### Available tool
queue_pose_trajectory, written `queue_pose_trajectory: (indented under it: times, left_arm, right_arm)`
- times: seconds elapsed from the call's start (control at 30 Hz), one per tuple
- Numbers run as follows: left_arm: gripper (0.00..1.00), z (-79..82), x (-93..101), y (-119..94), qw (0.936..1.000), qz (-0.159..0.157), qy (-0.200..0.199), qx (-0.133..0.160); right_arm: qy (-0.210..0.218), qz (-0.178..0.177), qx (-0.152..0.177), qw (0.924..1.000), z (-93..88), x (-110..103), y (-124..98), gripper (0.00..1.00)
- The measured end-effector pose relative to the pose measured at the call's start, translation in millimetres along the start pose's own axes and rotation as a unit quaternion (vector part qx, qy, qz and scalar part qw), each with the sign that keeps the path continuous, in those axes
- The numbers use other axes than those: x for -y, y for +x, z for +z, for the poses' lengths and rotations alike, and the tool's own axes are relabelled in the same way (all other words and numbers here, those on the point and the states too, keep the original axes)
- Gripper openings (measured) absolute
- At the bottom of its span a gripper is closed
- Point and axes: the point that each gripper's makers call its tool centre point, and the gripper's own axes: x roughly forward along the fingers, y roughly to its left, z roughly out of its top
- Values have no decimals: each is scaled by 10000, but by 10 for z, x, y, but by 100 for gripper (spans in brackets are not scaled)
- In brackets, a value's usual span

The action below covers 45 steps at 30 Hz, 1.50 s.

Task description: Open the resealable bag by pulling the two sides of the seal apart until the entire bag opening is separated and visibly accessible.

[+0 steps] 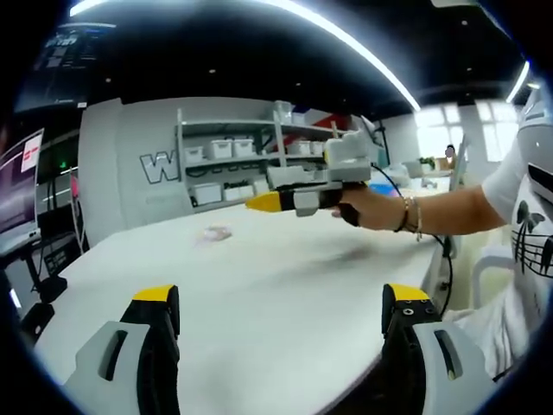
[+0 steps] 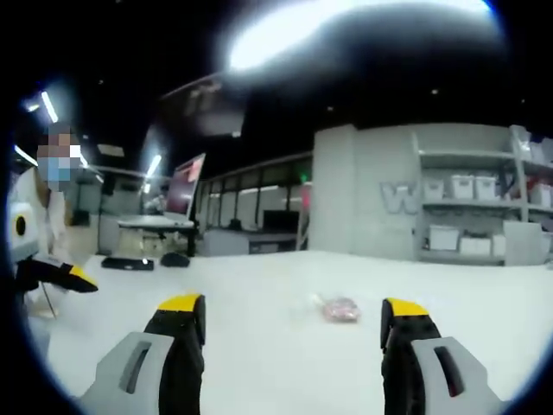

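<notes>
In the left gripper view, the left gripper (image 1: 281, 316) rises from the bottom edge with its two yellow-tipped jaws spread wide apart and nothing between them, hanging over the near part of a white table (image 1: 285, 277). Farther across that table, the right gripper (image 1: 263, 201) reaches in from the right, carried in a person's hand (image 1: 367, 207) with bracelets at the wrist; its yellow tip points left above the tabletop, and from this side I cannot tell how its jaws stand. Beyond and below that tip, the resealable bag (image 1: 214, 233) lies flat on the table, small and blurred, well apart from both grippers. Behind the table stands a shelving unit (image 1: 251, 160) with white boxes. In the right gripper view, the right gripper (image 2: 294, 320) has its jaws spread wide, empty, over the table (image 2: 259, 285); the resealable bag (image 2: 339, 309) lies ahead between the jaw tips in the picture, pinkish inside, untouched. At the far left edge the left gripper (image 2: 65, 277) shows a yellow tip.
</notes>
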Motion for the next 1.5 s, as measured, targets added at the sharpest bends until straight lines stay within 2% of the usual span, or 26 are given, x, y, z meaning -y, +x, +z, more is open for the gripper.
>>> queue_pose_trajectory:
  times: [0.47,0.73,1.5]
  left_arm:
    - [96,13,6,-21,10000,20,15,16]
    - [96,29,13,-30,10000,32,30,46]
    - [95,-14,-180,-87,9995,262,-143,118]
  right_arm:
    - [-6,-8,110,9999,33,8,-239,84]
    - [-17,-93,283,9996,115,9,-470,84]
    - [-97,-500,656,9965,243,155,-1167,84]
